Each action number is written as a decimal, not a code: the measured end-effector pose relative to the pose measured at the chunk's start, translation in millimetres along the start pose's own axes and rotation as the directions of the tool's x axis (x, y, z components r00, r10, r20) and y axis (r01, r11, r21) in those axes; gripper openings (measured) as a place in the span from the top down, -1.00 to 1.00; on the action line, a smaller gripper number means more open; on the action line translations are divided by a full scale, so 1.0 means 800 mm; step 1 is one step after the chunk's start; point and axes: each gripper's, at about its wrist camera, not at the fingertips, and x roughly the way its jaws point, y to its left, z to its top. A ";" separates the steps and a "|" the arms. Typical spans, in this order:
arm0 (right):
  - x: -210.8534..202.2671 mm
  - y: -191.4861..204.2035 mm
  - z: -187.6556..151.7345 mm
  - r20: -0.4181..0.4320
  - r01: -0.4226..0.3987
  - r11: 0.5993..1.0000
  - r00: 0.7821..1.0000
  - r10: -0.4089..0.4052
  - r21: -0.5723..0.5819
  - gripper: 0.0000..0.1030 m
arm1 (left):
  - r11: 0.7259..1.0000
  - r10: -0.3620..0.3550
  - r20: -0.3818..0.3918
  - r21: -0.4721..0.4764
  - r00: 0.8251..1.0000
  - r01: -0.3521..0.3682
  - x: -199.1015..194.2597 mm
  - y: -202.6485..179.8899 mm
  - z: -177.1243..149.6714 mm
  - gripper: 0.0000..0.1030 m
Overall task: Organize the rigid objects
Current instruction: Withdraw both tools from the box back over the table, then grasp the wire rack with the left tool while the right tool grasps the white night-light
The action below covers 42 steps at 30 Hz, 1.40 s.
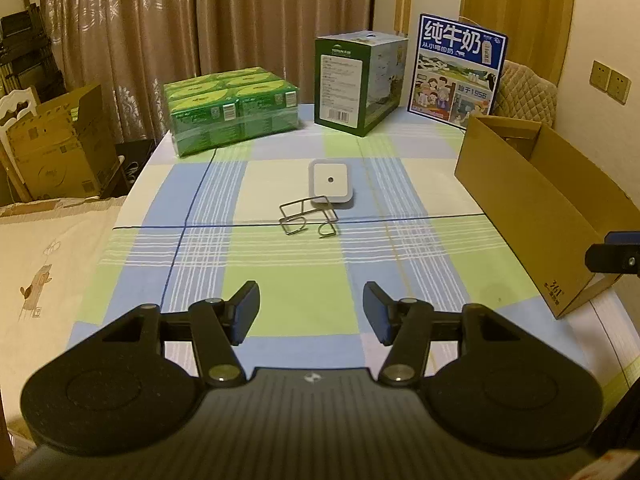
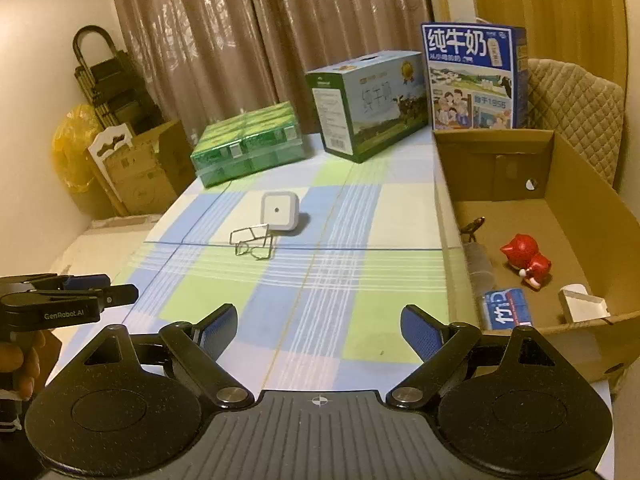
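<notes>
Black grippers (image 1: 311, 312); blue pads (image 2: 420, 332); "GenRobot.AI" marking.

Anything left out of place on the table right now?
Yes: the wire rack and white square device lie loose mid-table, touching, while the other small items are already in the cardboard box.

Both views are being lit by dim, warm indoor light that is tinting everything yellowish. Soft shadows are being cast beside the white square device (image 1: 330, 183) and the green carton (image 1: 359, 80). Straight lines of the checked tablecloth (image 1: 280, 280) are being bent by fisheye distortion, and the corners are being darkened by vignetting. In the right wrist view, the cardboard box (image 2: 592, 216) is being slightly smeared by motion blur.
</notes>
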 end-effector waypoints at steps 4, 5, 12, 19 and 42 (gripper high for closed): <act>-0.005 0.013 0.009 0.003 0.007 1.000 1.000 -0.007 -0.030 -0.67 | 1.000 0.014 0.010 -0.018 1.000 -0.014 -0.008 0.010 0.003 -0.16; -0.006 0.015 0.012 0.005 0.007 0.999 1.000 -0.007 -0.036 -0.67 | 1.000 0.018 0.015 -0.021 1.000 -0.018 -0.011 0.012 0.004 -0.20; 0.003 0.032 0.036 0.031 0.007 0.998 0.999 -0.006 -0.055 -0.67 | 0.999 0.039 0.034 -0.030 0.999 -0.038 -0.015 0.021 0.011 -0.40; 0.052 0.029 0.044 0.041 0.006 1.000 0.999 -0.005 -0.015 -0.67 | 0.998 0.060 0.012 -0.033 0.998 -0.060 0.026 0.027 0.011 -0.55; 0.265 -0.006 0.086 -0.020 0.097 0.995 0.995 -0.096 0.021 -0.66 | 1.000 0.001 0.013 -0.023 1.000 -0.001 0.229 0.017 0.055 -0.87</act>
